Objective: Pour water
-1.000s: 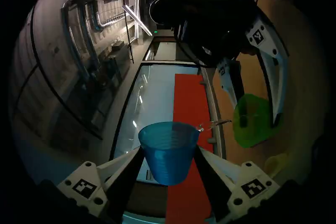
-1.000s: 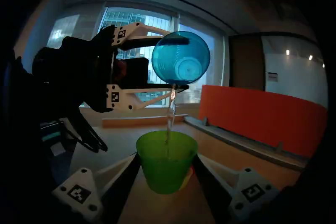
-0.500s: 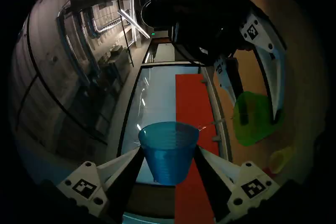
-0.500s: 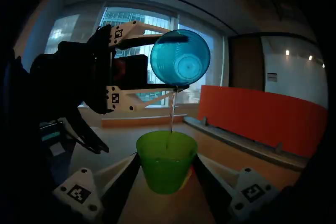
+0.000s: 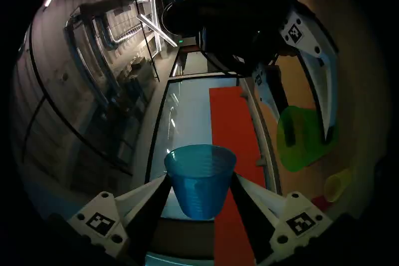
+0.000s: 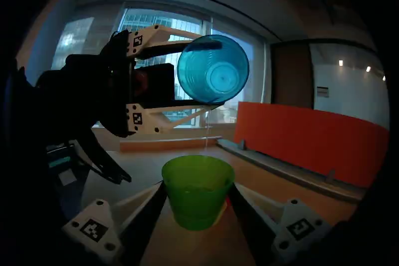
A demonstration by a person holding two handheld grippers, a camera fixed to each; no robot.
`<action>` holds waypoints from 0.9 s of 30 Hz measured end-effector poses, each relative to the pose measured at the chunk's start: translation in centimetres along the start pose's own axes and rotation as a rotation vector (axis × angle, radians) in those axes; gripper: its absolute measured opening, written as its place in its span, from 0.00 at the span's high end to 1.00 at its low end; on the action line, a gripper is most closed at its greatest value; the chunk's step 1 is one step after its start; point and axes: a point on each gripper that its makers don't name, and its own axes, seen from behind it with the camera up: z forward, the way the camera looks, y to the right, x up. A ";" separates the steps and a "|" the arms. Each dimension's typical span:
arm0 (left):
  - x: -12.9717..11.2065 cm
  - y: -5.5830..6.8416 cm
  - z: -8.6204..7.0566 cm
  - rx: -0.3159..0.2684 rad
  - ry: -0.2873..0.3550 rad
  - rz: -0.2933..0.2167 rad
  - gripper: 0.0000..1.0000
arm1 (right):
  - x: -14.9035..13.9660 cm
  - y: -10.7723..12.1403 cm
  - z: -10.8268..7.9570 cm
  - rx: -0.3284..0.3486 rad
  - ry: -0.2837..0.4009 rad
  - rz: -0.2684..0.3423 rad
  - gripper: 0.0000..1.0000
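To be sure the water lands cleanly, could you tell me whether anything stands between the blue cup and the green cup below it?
Nothing visible does. In the right gripper view the blue cup is tipped above the open green cup, with just air and a thin thread of water between them.

There are three plastic cups: one blue cup, one green cup and one small yellow cup. There are two grippers, the left gripper and the right gripper. There is one orange partition.
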 end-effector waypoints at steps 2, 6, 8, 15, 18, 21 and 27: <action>0.0 -0.2 0.0 0.001 0.001 -0.001 0.18 | 0.0 0.0 0.0 0.000 0.000 0.000 0.12; -0.1 -0.5 0.1 0.003 0.003 -0.006 0.18 | -0.1 0.0 -0.1 -0.002 0.001 0.000 0.13; -0.2 -0.6 0.2 0.001 0.003 -0.014 0.18 | -0.1 0.0 -0.1 -0.003 0.001 0.001 0.12; -0.7 -0.5 0.3 -0.001 -0.005 -0.096 0.18 | -0.1 0.1 -0.3 -0.006 0.006 0.003 0.12; -1.0 -0.4 0.3 -0.004 -0.011 -0.149 0.18 | -0.1 0.2 -0.4 -0.010 0.006 0.003 0.12; -1.2 0.0 0.4 -0.007 -0.019 -0.207 0.18 | 0.0 0.3 -0.5 -0.013 0.008 0.004 0.12; -1.7 1.1 0.5 -0.019 -0.036 -0.356 0.18 | 0.2 0.4 -0.6 -0.017 0.015 0.004 0.13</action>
